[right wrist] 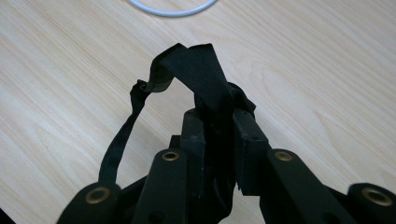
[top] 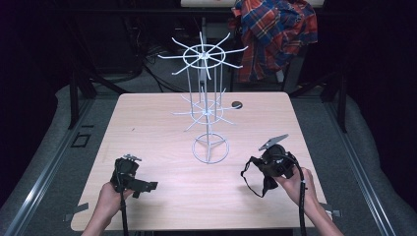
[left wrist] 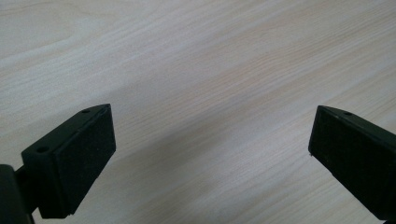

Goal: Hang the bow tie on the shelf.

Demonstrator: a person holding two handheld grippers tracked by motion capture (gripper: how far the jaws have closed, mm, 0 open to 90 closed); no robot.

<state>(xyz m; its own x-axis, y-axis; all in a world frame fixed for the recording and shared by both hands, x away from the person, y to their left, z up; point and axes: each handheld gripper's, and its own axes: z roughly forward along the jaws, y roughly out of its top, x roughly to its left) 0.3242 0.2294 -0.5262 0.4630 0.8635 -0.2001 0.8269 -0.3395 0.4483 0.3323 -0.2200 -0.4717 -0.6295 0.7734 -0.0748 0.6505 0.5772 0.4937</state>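
Closest to me, at the near edge of the desk, the person's two hands come in from below, each holding a tool. The left tool sits low over the wood on the left side, its jaws standing wide apart with nothing between them; in the left gripper view the left tool has bare pale wood grain between the two black pads.

On the right side, the right tool is held a little above the desk surface, with the grey three-cornered plate on top tilted up. Its jaws are drawn together and clamped on a black strap, a strip of dark webbing or fabric. In the right gripper view the right tool pinches the black strap so that part of it stands up in a fold beyond the jaw tips, while a thinner length loops down to the left side. From the high view the strap hangs in a loop off the tool's left side, over the wood.

Just beyond the hands, near the middle of the desk, stands a white wire rack on a ring base, with two tiers of spokes radiating out, all of them bare.

Farther back, past the far edge of the desk, a red and blue plaid shirt hangs in the dark.
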